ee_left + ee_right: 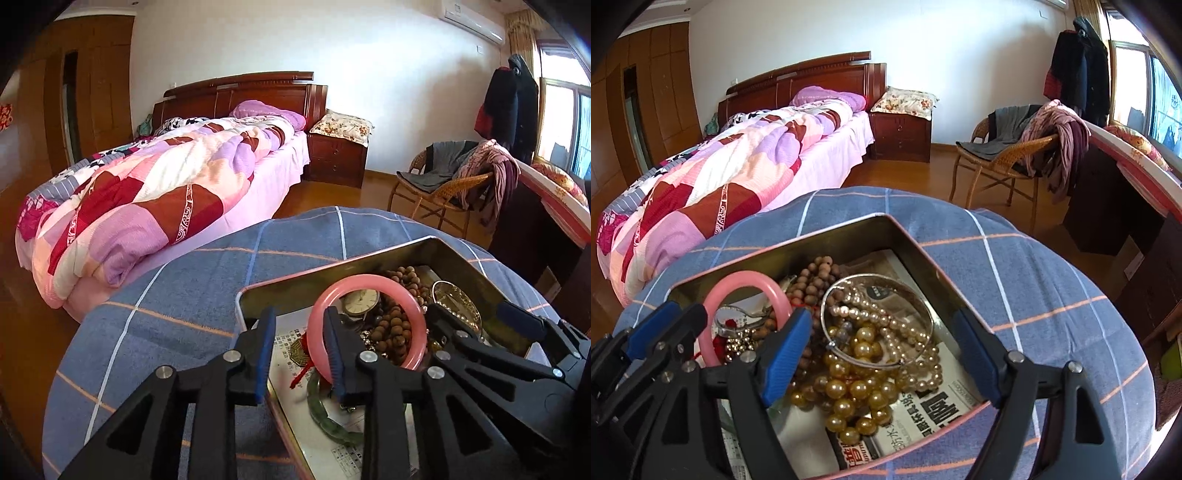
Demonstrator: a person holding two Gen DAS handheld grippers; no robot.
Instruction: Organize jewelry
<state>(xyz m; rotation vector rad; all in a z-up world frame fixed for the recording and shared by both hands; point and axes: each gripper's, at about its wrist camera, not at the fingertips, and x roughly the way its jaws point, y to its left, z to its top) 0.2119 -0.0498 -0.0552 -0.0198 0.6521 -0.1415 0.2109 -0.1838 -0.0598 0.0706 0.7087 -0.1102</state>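
A metal tin [332, 266] [916, 236] lined with newspaper sits on a blue checked cloth. It holds a pink bangle [365, 282] [746, 280], a wristwatch [360, 301], brown wooden beads [391, 328] [812, 277], a green bangle [325, 417], gold pearls [857, 391] and a silver bangle [923, 314]. My left gripper [301, 354] is open, with its right finger inside the pink bangle and its left finger at the tin's left rim. My right gripper [886, 354] is open wide above the pearls and silver bangle.
The cloth-covered round table [166, 325] [1052, 288] stands in a bedroom. A bed [147, 184] lies at the left, a wicker chair [443, 184] with clothes at the right, and a desk [1126, 177] by the window.
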